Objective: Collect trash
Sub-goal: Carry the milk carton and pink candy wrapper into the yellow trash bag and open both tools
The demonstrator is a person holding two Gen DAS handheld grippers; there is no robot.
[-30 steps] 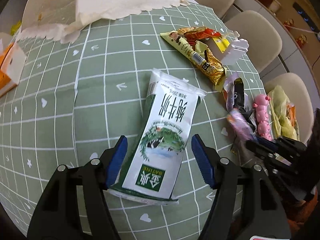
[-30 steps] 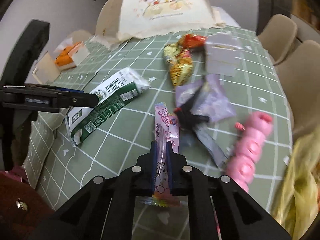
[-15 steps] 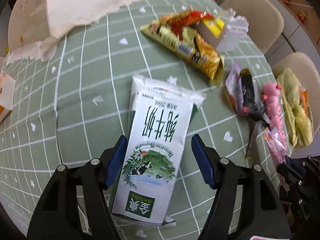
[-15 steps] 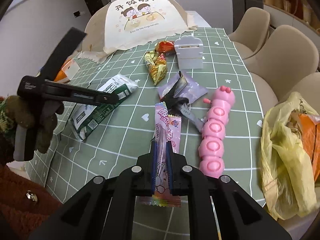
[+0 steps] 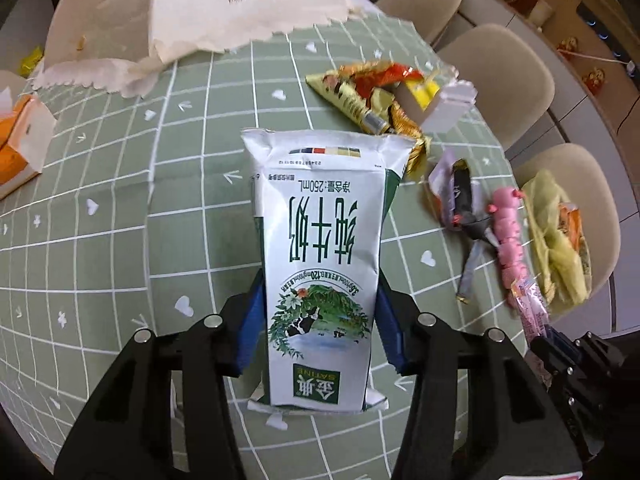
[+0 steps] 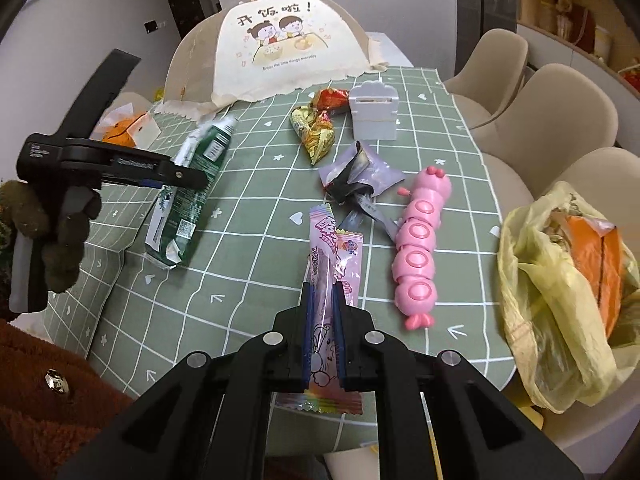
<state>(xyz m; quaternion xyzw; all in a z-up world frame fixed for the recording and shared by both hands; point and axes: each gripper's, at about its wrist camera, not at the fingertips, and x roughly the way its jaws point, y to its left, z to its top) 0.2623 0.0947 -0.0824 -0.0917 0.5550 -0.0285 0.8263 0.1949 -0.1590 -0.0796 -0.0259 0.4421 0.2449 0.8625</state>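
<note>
The left gripper (image 5: 320, 332) is closing its jaws on a flattened white-and-green milk carton (image 5: 322, 264) above the green checked table (image 5: 120, 208), while the right gripper (image 6: 323, 334) pinches a pink candy wrapper (image 6: 326, 280).

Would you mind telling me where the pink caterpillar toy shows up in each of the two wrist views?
Left wrist view: the pink caterpillar toy lies at the right edge, beside the yellow bag.
Right wrist view: it lies right of centre, between the held pink wrapper and the yellow bag.
Shared landmark: the white food cover at the table's far end.
</note>
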